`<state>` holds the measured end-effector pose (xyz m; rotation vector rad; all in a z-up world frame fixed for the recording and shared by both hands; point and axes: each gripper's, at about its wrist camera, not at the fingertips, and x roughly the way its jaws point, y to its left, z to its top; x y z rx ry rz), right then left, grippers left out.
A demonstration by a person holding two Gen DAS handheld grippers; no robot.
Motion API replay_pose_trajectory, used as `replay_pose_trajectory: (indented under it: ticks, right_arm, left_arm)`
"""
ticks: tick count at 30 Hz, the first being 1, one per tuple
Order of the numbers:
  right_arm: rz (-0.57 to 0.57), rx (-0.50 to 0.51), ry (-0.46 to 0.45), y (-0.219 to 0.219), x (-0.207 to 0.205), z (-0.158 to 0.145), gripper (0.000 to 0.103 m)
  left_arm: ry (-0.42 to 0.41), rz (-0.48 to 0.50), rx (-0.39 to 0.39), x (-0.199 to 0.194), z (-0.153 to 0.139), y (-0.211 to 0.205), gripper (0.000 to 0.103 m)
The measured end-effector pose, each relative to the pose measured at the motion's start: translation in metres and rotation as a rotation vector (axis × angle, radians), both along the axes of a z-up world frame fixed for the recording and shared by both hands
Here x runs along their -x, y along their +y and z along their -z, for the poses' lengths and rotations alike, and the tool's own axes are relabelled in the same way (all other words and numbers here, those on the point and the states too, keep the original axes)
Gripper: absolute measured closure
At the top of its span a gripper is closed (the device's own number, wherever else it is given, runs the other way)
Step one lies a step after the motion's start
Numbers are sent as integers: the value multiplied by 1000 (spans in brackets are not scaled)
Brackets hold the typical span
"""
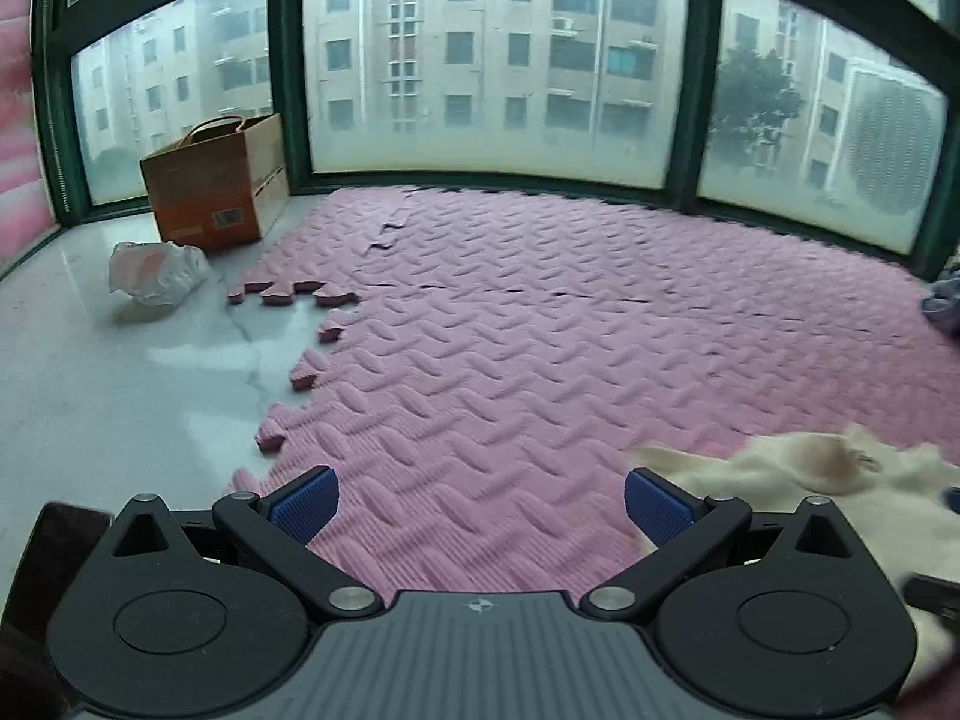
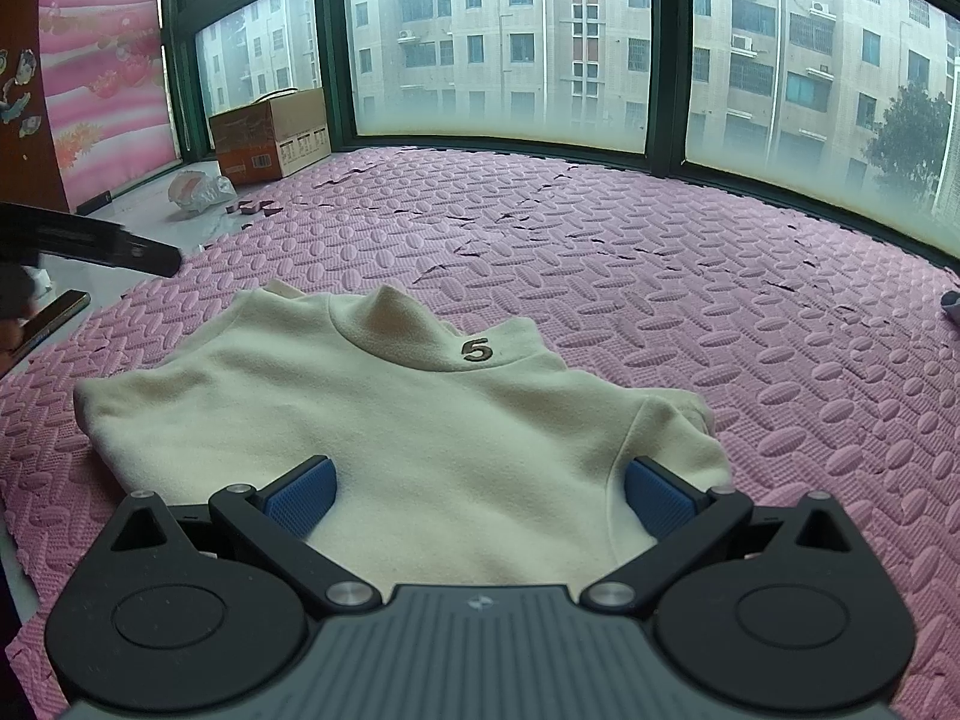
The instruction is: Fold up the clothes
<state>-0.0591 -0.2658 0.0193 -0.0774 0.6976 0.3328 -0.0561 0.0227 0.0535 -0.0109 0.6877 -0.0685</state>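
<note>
A cream high-neck top with a dark "5" on its collar lies flat on the pink foam mat, collar pointing away from me. My right gripper hovers open over its near part, blue pads on either side of the cloth, nothing pinched. My left gripper is open above bare mat, with the cream top just beyond its right pad, blurred. The left gripper also shows as a dark bar at the left edge of the right wrist view.
A brown cardboard box and a white plastic bag sit on the marble floor at the far left by the windows. Jagged mat edges border the floor. A bluish garment lies at the far right.
</note>
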Motion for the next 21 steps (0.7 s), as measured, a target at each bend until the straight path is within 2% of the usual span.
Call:
replay_pose_trajectory:
  ticks: [5,11,14,16,18,21]
  right_arm:
    - [8,21,-54,7,10,-17,0]
    - [-59,13,-69,29,22,-36,1]
    - [-97,-1,-11,39,21,-28,10]
    - [-97,-7,28,42,18,-20,11]
    - [-82,-25,52,41,15,-15,13]
    - [-80,-42,64,40,14,-23,20]
  left_arm:
    - [10,48,-15,20,-9,-10,0]
    - [75,99,-37,27,-5,-21,0]
    - [97,96,-4,30,-2,-20,0]
    - [111,73,11,32,-1,-19,0]
    - [125,75,7,33,-1,-19,0]
    - [131,74,-6,32,-3,-17,0]
